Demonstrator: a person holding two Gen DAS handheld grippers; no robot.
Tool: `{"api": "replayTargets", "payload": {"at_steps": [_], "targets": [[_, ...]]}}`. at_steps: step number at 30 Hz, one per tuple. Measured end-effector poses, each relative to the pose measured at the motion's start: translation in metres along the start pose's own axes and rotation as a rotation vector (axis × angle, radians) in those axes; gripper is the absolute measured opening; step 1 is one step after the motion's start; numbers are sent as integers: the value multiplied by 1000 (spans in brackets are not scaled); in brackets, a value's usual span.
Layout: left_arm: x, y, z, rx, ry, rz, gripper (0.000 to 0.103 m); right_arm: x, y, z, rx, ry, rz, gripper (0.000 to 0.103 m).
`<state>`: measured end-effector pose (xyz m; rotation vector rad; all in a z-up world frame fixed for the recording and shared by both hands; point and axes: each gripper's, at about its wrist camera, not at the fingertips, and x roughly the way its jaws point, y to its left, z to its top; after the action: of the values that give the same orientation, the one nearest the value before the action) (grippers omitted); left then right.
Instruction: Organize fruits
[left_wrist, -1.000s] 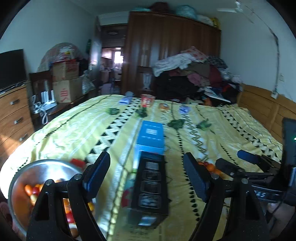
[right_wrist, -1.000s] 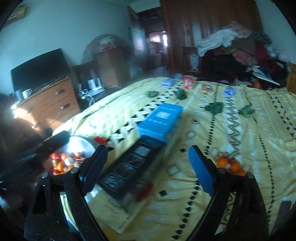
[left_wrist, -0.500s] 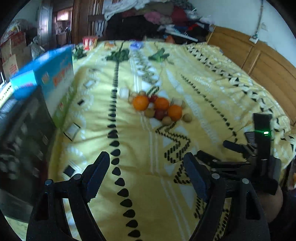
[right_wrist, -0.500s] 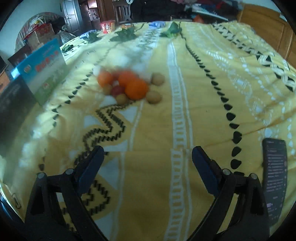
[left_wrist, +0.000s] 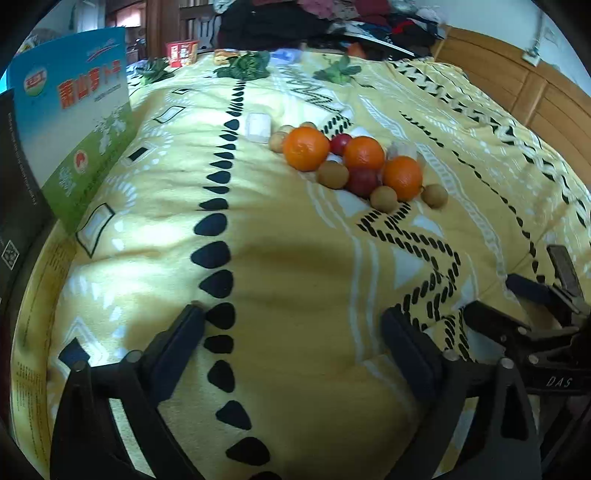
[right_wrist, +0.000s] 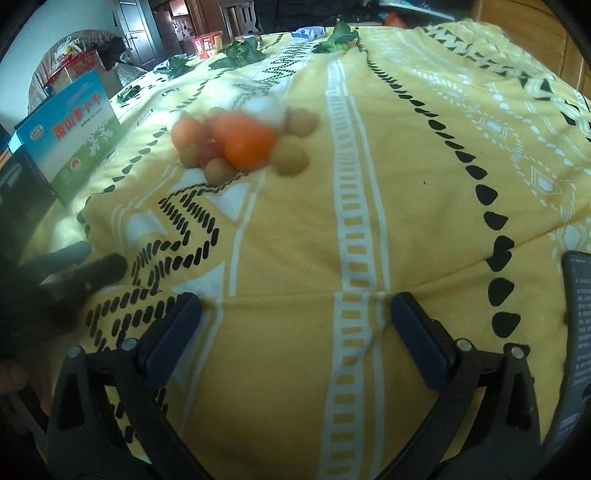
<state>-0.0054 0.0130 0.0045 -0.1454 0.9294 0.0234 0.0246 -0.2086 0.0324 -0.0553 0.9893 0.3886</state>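
Tongs (right_wrist: 295, 332) opening, empty; fruit (right_wrist: 240, 144) blurred.

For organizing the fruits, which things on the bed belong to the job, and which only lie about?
Belong to the job:
- three round oranges
- small red fruits
- small brown round fruits

Only lying about:
- blue and green printed carton
- black phone
- leafy greens
- red printed cup
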Motion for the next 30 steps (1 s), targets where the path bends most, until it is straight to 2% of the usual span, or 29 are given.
{"api": "replayTargets", "payload": {"at_steps": [5,30], "targets": [[6,-7,1,34,5,36,103,5,3,2,3,-6,-13,103],[9,-6,1,39,5,40,103,9,5,7,10,-16,-29,103]]}}
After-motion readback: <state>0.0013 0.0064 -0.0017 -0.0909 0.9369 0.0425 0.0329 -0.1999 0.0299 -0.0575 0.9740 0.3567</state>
